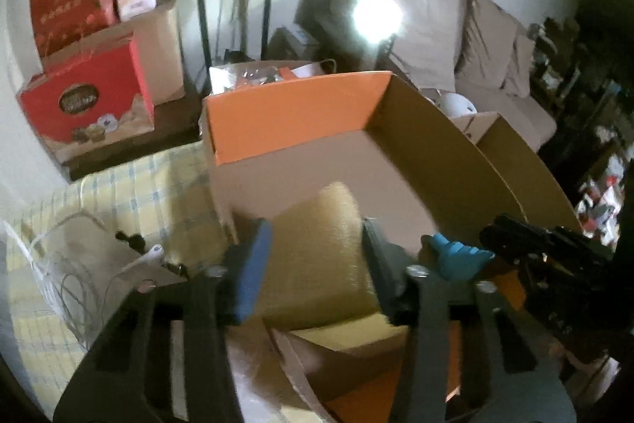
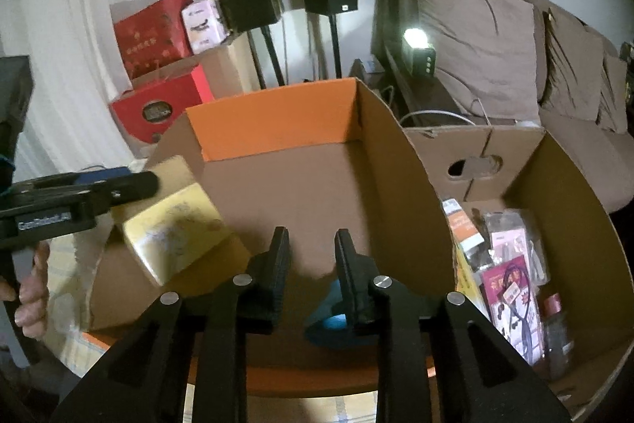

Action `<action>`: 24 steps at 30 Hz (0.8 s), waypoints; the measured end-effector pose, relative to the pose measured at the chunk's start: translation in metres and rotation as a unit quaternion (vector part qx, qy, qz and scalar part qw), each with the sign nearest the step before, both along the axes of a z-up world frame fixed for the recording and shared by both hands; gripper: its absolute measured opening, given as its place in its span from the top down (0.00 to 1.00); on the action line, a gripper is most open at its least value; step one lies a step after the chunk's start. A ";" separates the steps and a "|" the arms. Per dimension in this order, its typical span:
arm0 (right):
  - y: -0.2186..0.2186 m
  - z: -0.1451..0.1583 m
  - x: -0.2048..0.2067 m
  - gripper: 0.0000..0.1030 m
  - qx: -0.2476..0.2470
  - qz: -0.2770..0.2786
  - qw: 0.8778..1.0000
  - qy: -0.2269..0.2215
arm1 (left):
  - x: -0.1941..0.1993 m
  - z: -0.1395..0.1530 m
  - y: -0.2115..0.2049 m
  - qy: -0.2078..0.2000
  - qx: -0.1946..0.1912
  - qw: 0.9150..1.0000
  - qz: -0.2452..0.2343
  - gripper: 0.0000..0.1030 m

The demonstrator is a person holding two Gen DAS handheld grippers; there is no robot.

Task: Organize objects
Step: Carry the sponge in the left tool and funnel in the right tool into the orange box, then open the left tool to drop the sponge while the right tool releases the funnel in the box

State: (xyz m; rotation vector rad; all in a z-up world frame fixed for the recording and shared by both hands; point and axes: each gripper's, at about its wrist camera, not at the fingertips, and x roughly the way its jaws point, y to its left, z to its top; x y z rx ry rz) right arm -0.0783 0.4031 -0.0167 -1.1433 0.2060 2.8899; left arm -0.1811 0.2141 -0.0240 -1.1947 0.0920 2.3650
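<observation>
While left gripper jaws clamp yellow box | right gripper jaws narrow, empty

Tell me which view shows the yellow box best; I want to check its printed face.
The right wrist view: the yellow box appears from the side, its printed face visible, held by the left gripper over the orange carton. The left wrist view shows only a blurred plain side between its own fingers.

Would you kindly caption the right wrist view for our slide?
Left gripper holds a yellow box over the orange-flapped carton; right gripper grips nothing.
</observation>
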 end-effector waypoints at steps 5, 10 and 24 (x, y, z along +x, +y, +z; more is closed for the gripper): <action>-0.004 0.003 0.005 0.74 -0.001 0.003 1.000 0.002 | 0.001 -0.002 0.028 0.008 -0.026 0.998 -0.048 0.70; 0.001 0.002 0.008 0.73 -0.008 -0.004 1.000 -0.003 | -0.015 -0.008 0.042 0.003 -0.046 0.997 -0.056 0.63; -0.013 0.003 0.009 0.65 -0.005 0.007 1.000 -0.005 | -0.023 0.014 -0.006 -0.011 0.017 1.000 0.012 0.03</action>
